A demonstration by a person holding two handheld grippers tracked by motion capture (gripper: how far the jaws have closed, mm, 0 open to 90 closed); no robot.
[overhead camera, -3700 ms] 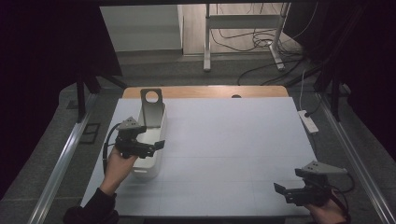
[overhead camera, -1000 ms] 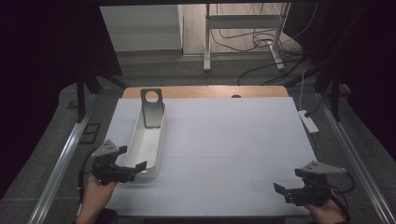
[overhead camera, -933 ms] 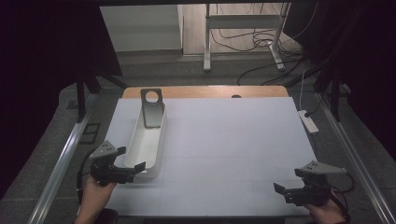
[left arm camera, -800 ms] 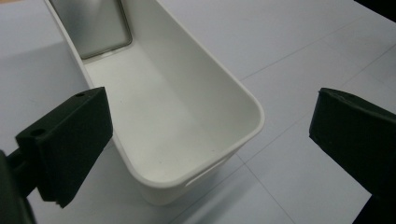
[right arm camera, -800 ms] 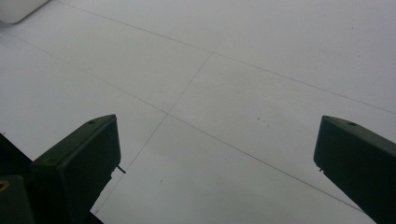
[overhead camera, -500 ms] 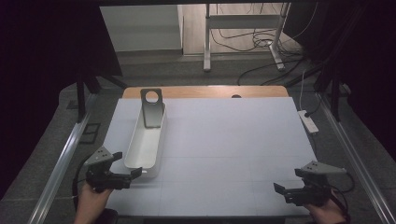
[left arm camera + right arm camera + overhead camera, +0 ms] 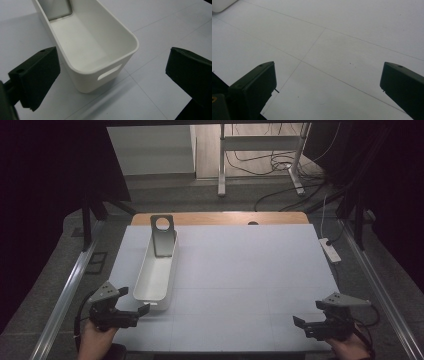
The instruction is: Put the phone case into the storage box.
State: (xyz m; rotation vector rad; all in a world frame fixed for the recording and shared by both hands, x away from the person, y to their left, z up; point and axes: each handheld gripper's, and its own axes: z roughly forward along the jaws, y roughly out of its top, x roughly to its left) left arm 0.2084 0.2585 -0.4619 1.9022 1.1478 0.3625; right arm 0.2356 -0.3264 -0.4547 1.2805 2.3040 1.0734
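bins: 1 white bin point(image 7: 155, 272) | metal plates: 1 point(image 7: 162, 235) | left tongs point(image 7: 142, 309) wide, empty | right tongs point(image 7: 299, 321) wide, empty

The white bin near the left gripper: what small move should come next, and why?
Probably ease the left gripper forward, toward the near end of the white bin. Its fingers are wide open and hold nothing, and the bin's end with the handle slot lies just ahead between them. The metal plate leans at the far end.
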